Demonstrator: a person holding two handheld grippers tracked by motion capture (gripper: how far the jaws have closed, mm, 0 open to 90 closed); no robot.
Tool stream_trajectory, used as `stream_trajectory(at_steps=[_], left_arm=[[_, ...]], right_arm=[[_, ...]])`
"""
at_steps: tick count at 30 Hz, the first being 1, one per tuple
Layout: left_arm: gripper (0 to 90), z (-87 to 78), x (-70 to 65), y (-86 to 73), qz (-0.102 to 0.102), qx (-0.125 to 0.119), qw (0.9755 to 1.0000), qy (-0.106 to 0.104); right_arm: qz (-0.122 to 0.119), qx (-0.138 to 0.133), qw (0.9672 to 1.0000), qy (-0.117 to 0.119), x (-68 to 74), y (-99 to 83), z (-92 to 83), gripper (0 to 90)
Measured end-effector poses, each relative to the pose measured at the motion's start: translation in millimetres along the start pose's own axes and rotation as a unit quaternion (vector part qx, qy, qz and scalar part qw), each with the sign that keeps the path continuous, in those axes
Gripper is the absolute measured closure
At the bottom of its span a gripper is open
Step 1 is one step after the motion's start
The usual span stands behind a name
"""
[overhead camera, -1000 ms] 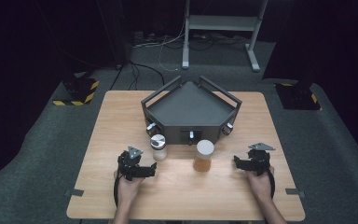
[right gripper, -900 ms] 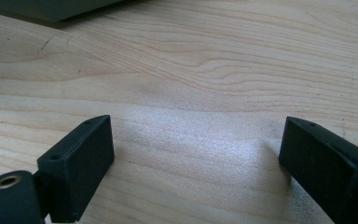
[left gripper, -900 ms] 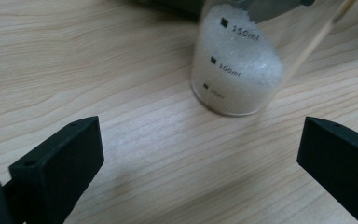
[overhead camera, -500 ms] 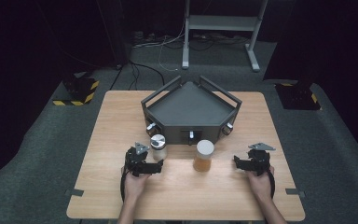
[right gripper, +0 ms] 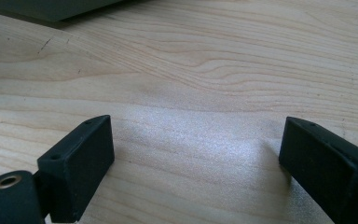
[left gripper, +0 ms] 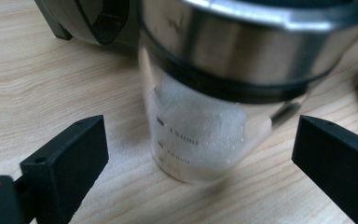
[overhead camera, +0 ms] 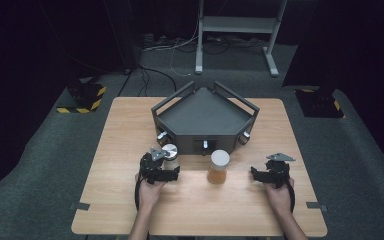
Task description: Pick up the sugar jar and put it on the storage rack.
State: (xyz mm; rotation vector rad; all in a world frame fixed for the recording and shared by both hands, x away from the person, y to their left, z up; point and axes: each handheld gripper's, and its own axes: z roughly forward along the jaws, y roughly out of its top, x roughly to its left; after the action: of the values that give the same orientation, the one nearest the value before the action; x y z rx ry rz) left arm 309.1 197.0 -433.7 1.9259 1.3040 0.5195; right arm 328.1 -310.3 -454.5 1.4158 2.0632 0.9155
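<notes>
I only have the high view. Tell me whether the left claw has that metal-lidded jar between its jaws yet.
Observer: Yes. In the left gripper view the jar stands between the open jaws of the left claw, with a gap on each side. The jaws have just been closing.
Operator: Report what's inside it.
Observer: A white grainy filling, behind printed measuring marks.
Operator: Check the right claw.
Observer: The right claw is open over the bare table, with nothing between its jaws.
</notes>
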Motion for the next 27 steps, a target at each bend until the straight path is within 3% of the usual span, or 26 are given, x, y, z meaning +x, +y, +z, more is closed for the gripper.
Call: stream_trajectory(at_steps=[8, 27], left_arm=[[7.5, 4.7, -3.2, 5.1, 0.007, -0.004, 1.0000, 0.001], [17.6, 19.2, -2.1, 3.7, -0.006, -0.011, 0.9999, -0.004]], right_arm=[[0.000, 0.000, 1.0000, 0.000, 0.1, 0.0, 0.0, 9.9], [0.000, 0.000, 1.0000, 0.000, 0.0, 0.0, 0.0, 9.9]])
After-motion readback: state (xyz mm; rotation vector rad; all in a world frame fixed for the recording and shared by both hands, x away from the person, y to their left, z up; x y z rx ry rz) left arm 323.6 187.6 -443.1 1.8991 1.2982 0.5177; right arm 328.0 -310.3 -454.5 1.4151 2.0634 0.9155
